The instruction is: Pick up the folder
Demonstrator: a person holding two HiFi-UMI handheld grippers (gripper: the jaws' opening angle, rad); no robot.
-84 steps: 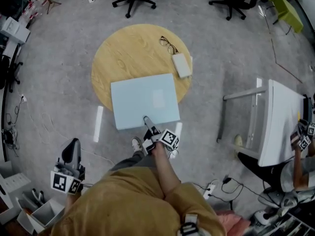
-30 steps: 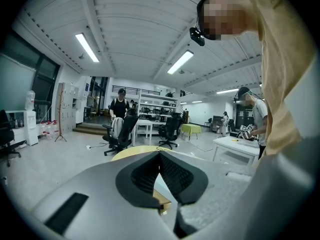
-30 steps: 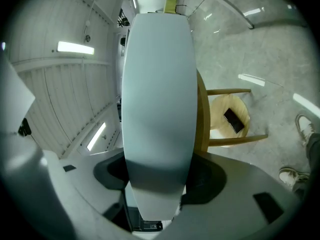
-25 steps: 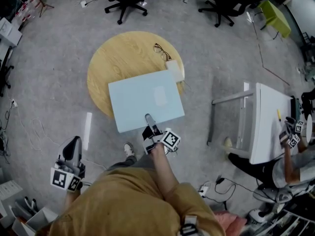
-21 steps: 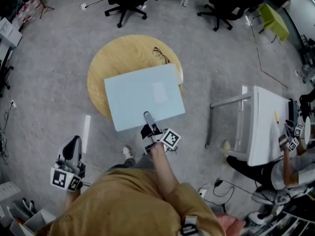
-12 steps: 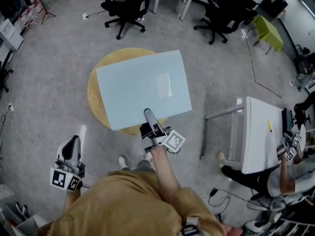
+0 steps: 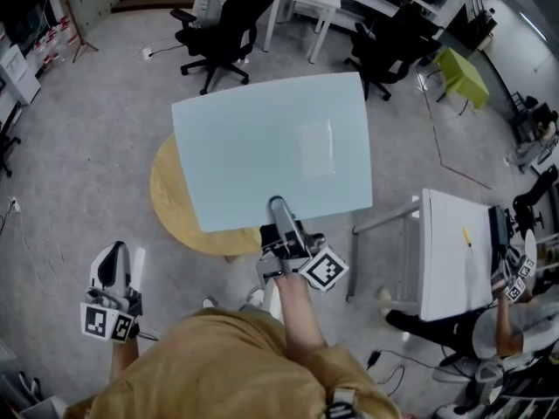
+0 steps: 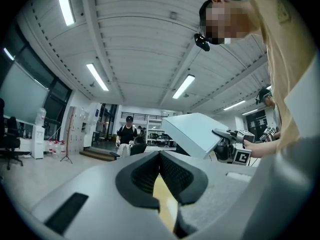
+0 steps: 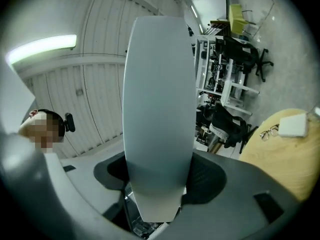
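The folder [image 7: 271, 147] is a large pale blue board, held in the air above the round wooden table [image 7: 170, 203]. My right gripper [image 7: 281, 221] is shut on the middle of its near edge. In the right gripper view the folder [image 9: 157, 99] stands edge-on between the pads of the right gripper [image 9: 157, 184]. My left gripper [image 7: 111, 264] hangs at the lower left, away from the folder, its tips together with nothing between them. From the left gripper [image 8: 160, 159], the raised folder [image 8: 192, 134] shows off to the right.
A white desk [image 7: 450, 251] stands at the right, with another person [image 7: 515, 308] beside it. Black office chairs [image 7: 218, 24] and a green chair [image 7: 461, 75] stand at the far side. Glasses [image 9: 270, 130] and a white case [image 9: 294, 126] lie on the table.
My right gripper has risen with the folder, lifting it off the table toward the head camera; it now hides the glasses and case there. My left gripper rose a little.
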